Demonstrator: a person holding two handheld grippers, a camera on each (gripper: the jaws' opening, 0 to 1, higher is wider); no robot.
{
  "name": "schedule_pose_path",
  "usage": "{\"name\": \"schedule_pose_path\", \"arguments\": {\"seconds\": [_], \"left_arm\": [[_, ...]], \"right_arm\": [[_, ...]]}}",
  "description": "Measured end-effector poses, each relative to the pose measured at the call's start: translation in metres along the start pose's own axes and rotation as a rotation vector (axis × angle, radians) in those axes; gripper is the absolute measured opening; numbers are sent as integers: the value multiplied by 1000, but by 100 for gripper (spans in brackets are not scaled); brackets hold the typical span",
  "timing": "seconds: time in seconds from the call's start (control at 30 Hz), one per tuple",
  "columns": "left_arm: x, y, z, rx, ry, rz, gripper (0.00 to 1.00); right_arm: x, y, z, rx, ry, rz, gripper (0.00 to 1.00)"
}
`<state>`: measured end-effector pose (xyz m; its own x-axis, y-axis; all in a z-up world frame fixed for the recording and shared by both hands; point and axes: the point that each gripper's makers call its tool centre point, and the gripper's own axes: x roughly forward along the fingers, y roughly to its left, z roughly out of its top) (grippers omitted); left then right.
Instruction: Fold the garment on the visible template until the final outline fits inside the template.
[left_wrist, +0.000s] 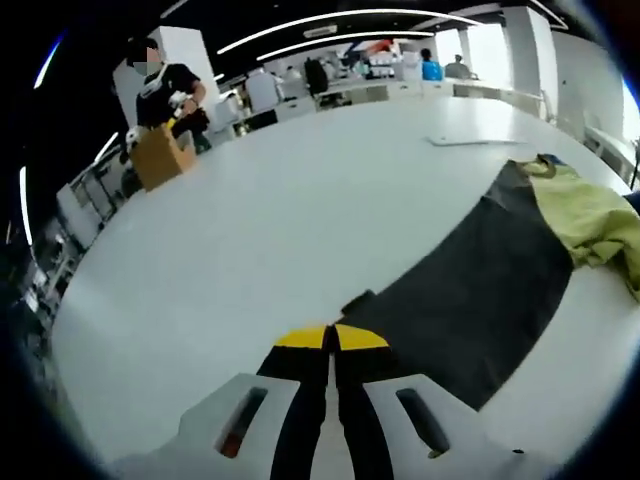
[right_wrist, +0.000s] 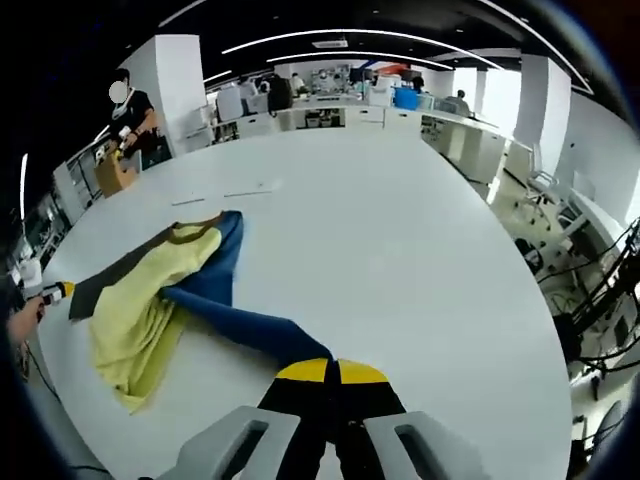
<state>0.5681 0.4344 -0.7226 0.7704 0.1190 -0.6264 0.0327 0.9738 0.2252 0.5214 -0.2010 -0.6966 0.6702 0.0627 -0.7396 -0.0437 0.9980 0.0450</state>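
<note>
No readable text, label, brand, number or sign anywhere in either view. Blank on the white table (left_wrist: 250, 230), on the dark template (left_wrist: 480, 290) and on the yellow-and-blue garment (right_wrist: 160, 290). Far-off shelves, boxes and clothing of people at the far left too small and blurred for any lettering.
</note>
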Motion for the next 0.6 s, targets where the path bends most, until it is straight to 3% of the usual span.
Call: {"name": "schedule_pose_path", "arguments": {"seconds": [0.2,0.6], "left_arm": [[10,7,2,34,9,19,0],[23,11,6,70,26,13,0]], "right_arm": [[3,-12,0,-41,21,-23,0],[8,-54,-12,-16,75,-118,0]]}}
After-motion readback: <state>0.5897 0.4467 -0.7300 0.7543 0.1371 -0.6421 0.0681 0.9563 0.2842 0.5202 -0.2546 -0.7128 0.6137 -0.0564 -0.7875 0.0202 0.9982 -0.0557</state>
